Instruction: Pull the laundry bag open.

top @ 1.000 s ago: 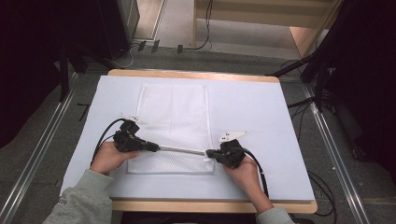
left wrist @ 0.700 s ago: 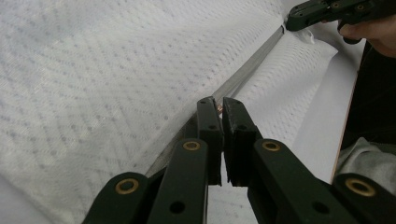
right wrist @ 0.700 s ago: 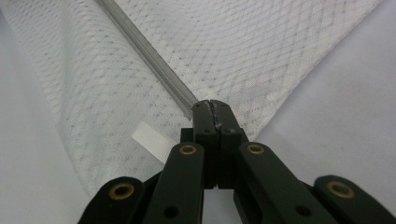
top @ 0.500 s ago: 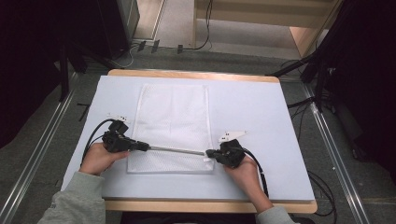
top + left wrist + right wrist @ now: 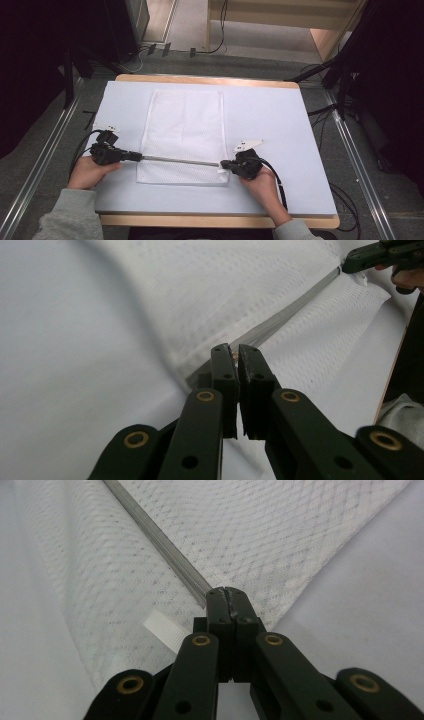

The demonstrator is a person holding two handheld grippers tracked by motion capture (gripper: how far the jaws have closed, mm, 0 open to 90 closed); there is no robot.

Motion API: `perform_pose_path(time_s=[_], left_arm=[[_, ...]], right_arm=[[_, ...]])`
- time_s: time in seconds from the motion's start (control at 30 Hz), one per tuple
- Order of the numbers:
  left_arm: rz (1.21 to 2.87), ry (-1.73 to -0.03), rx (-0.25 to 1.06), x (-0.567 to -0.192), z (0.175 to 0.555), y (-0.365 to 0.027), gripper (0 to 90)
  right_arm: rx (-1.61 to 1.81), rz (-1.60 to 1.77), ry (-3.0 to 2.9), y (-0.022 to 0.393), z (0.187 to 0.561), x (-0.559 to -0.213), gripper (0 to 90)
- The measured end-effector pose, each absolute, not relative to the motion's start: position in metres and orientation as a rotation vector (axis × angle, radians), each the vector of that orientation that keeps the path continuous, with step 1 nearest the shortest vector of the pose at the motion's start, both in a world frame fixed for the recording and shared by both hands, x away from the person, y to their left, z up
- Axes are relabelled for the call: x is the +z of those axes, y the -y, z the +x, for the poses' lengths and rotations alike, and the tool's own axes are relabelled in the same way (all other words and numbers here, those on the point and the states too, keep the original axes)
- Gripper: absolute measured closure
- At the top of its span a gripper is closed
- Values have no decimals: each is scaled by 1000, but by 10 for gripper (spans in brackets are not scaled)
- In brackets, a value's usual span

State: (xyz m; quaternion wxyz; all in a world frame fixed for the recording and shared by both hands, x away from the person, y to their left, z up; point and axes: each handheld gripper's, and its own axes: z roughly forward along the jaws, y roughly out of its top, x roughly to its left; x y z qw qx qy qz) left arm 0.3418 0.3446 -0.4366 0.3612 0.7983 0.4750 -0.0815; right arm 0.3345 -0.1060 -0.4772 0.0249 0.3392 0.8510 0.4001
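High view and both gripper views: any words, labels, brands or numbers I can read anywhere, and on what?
None can be read.
Grey plate on the right tongs: small dark marks, too small to read.
Small white tab on the mesh bag: blank as far as it shows.

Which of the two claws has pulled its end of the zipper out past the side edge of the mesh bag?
The left claw: it grips the zipper just off the mesh bag, over bare table, while the right claw pinches at the bag's opposite edge.
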Motion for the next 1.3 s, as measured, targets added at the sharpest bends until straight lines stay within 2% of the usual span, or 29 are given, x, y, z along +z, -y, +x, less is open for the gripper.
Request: perform_pose_path(time_s=[0.43,0.5,0.6,0.67,0.93,1.2,1.3], left_arm=[[2044,-1182,-201,-436,331,-352,865],[2036,-1152,-161,-434,328,-351,787],[2031,-1126,-96,-431,327,-350,657],[2039,-1138,-41,-430,327,-350,627],[2021,-1173,31,-431,328,-354,498],[2009,-1230,91,-433,331,-359,387],[2004,-1243,104,-433,332,-362,377]], right_arm=[[1213,1064,-2683,105,340,-474,900],[1216,1085,-2715,106,343,-472,882],[1220,1052,-2692,106,342,-469,796],[1223,1041,-2679,107,341,-467,754],[1280,1021,-2608,118,344,-460,544],[1276,1071,-2531,143,349,-456,444],[1279,1104,-2508,152,352,-456,417]])
